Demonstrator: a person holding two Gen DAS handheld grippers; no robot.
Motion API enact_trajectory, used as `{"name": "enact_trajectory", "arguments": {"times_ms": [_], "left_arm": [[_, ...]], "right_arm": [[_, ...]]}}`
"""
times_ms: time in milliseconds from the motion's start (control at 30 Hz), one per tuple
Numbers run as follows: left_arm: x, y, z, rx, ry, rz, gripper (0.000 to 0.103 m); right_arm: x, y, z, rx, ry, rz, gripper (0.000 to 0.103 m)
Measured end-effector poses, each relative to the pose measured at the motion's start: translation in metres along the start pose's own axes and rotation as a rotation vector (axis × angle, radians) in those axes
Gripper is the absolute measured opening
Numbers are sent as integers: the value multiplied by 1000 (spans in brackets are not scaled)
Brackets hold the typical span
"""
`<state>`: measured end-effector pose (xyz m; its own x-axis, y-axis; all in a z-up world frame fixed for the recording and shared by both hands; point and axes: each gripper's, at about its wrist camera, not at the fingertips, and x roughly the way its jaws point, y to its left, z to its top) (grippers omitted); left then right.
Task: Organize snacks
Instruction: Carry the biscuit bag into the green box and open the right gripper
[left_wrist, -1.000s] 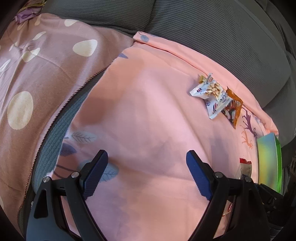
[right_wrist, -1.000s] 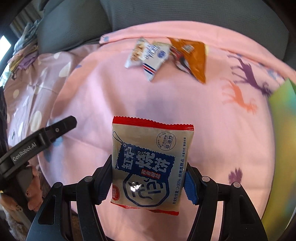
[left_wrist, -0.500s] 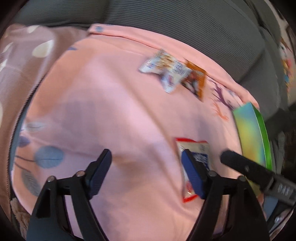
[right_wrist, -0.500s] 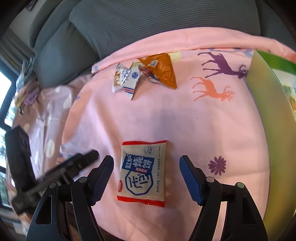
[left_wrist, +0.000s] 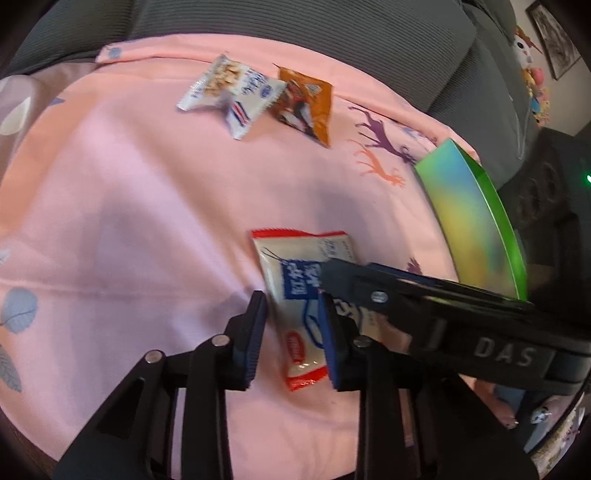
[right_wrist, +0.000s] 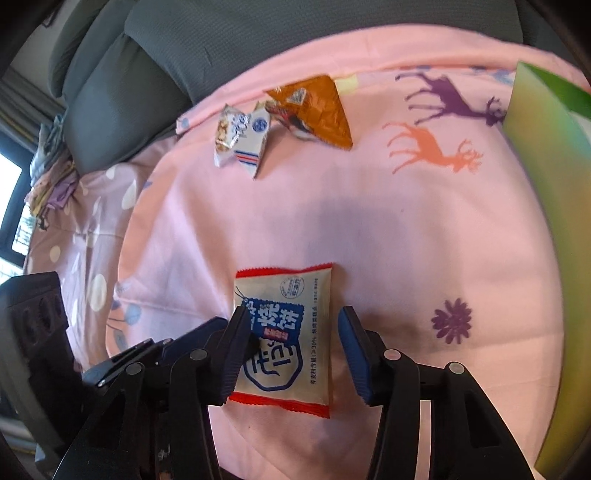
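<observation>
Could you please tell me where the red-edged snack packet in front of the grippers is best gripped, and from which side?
Probably across its long side edges, from above: the red-edged packet lies flat on the pink sheet, so only thin edges offer purchase. The right gripper, jaws closing, already straddles its width.

A pink sheet (left_wrist: 155, 192) printed with purple and orange deer (right_wrist: 436, 147) covers the seat, with grey ribbed cushions (left_wrist: 295, 33) behind it. A mauve spotted cloth (right_wrist: 88, 229) lies beside the sheet on its left, and a purple flower print (right_wrist: 451, 320) marks the sheet's near right
</observation>
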<state>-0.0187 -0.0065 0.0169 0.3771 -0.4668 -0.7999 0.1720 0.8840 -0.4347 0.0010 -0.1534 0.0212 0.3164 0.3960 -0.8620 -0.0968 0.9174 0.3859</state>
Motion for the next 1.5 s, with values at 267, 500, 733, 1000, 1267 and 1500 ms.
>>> {"name": "enact_trajectory", "arguments": {"times_ms": [267, 500, 733, 1000, 1267, 1500], "left_arm": [[-6, -19, 4, 30, -49, 6, 26], [-23, -68, 14, 109, -154, -18, 26], [-23, -131, 31, 202, -199, -71, 26], [3, -211, 47, 304, -192, -166, 26], [43, -263, 45, 373, -114, -196, 26], [71, -285, 37, 393, -40, -180, 27]], "right_arm": [[-14, 4, -1, -3, -33, -7, 52], [-67, -2, 5, -10, -189, -62, 52], [-126, -41, 12, 50, -326, -90, 52], [-189, -98, 1, 135, -463, -127, 53], [-209, -156, -13, 269, -493, -152, 53], [-202, -194, -14, 372, -457, -180, 53]]}}
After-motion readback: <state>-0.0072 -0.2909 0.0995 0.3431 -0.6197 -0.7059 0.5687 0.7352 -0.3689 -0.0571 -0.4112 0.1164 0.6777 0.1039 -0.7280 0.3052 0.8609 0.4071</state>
